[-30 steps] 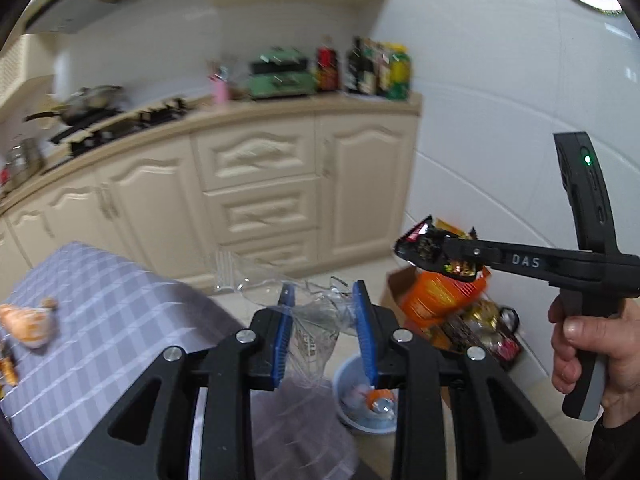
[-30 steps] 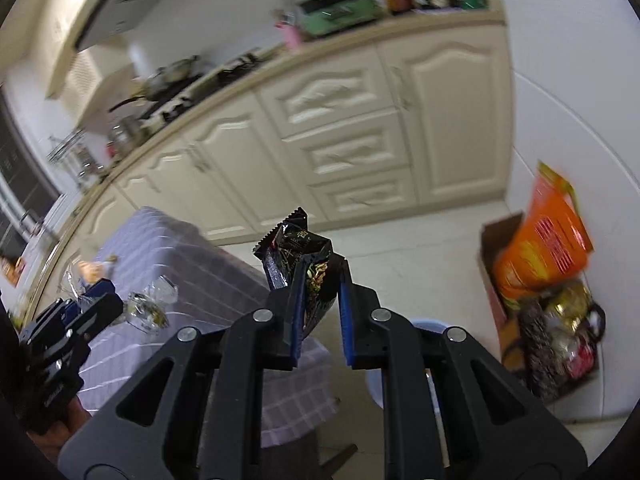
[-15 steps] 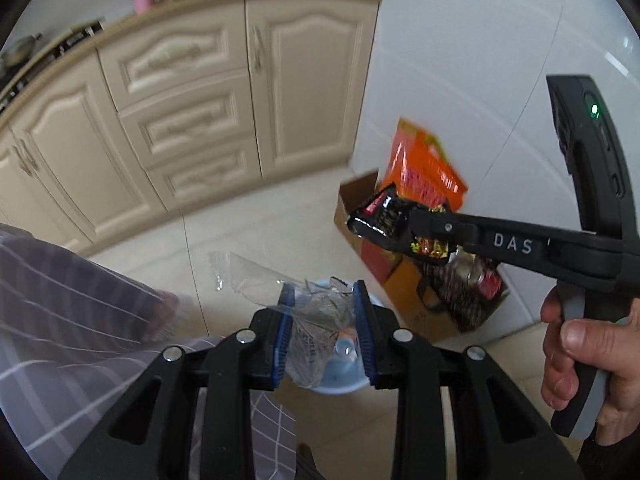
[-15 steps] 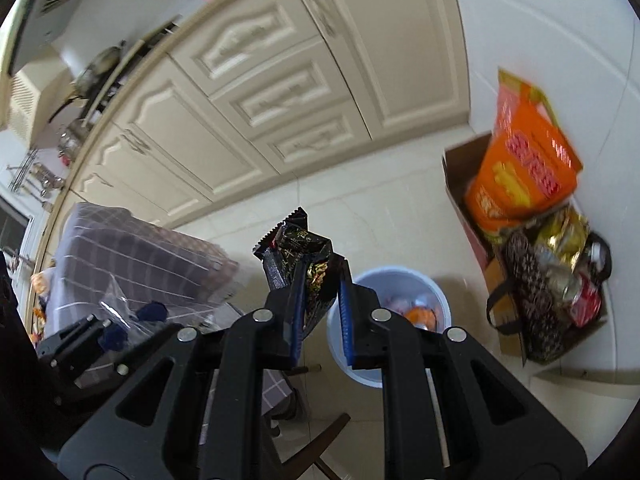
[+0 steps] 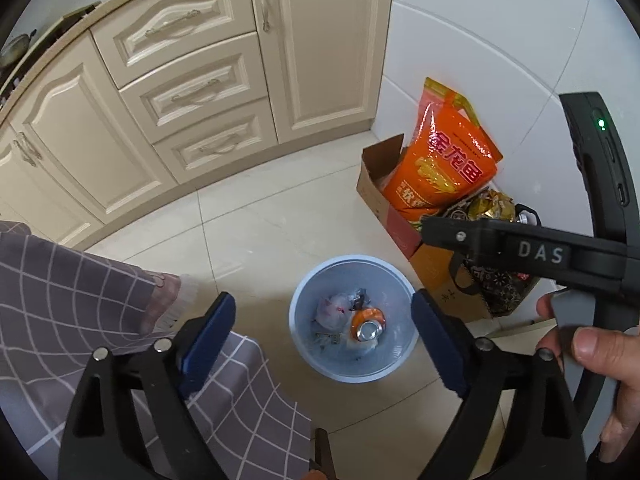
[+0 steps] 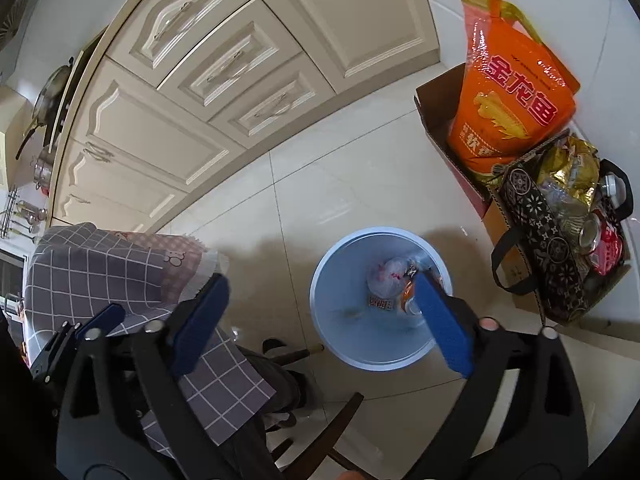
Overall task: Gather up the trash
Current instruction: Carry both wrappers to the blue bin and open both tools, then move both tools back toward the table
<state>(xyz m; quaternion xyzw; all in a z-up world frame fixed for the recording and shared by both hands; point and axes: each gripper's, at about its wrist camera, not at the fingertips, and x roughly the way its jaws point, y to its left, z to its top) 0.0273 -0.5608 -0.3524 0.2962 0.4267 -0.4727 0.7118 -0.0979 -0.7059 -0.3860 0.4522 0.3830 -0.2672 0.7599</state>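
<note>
- While both cameras look down at the floor, the light blue trash bin sits low in the centre of each frame, on pale tiles.
- The left gripper has its jaws spread wide with nothing between the blue pads; the bin shows in the gap.
- The right gripper is likewise released and empty, one pad overlapping the bin's rim.
- Inside the bin lie an orange can, a whitish crumpled bag and small wrappers.
- A grey checked tablecloth hangs at lower left.
- An orange sack stands in a cardboard box at right, near the wall.
- Cream cabinets fill the upper left.
</note>
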